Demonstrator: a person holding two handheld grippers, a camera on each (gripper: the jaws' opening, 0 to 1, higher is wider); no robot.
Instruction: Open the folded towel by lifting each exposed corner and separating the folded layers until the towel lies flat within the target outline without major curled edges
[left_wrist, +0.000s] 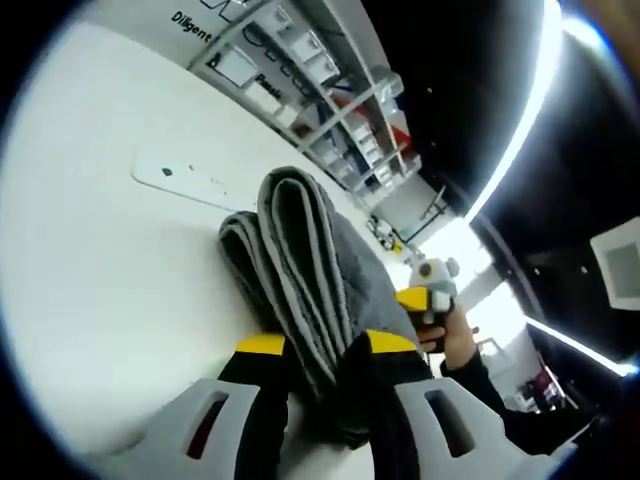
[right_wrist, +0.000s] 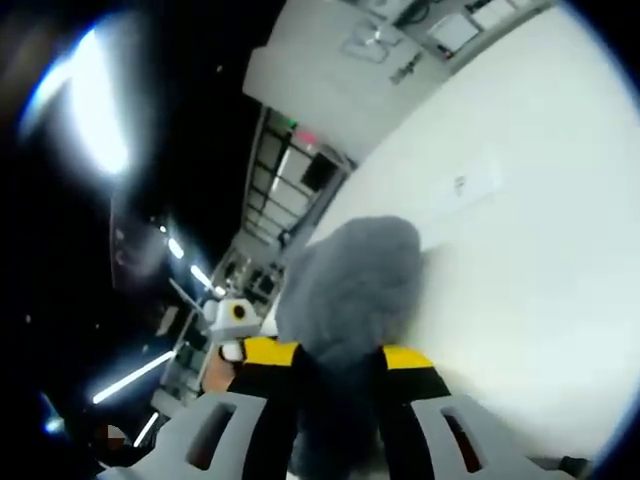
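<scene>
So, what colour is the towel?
Grey, with paler edge bands on the towel; best in the left gripper view.

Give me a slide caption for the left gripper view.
Left gripper shut on a folded grey towel, lifted over a white table, with the right gripper alongside.

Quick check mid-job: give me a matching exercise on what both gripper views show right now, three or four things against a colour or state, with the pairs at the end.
Things:
1. towel
2. left gripper
3. right gripper
4. table

States:
A. white, bare surface
B. shut on striped folded layers
C. grey, bunched and lifted between both grippers
D. shut on a fuzzy grey end

Pairs: 1-C, 2-B, 3-D, 4-A
</scene>
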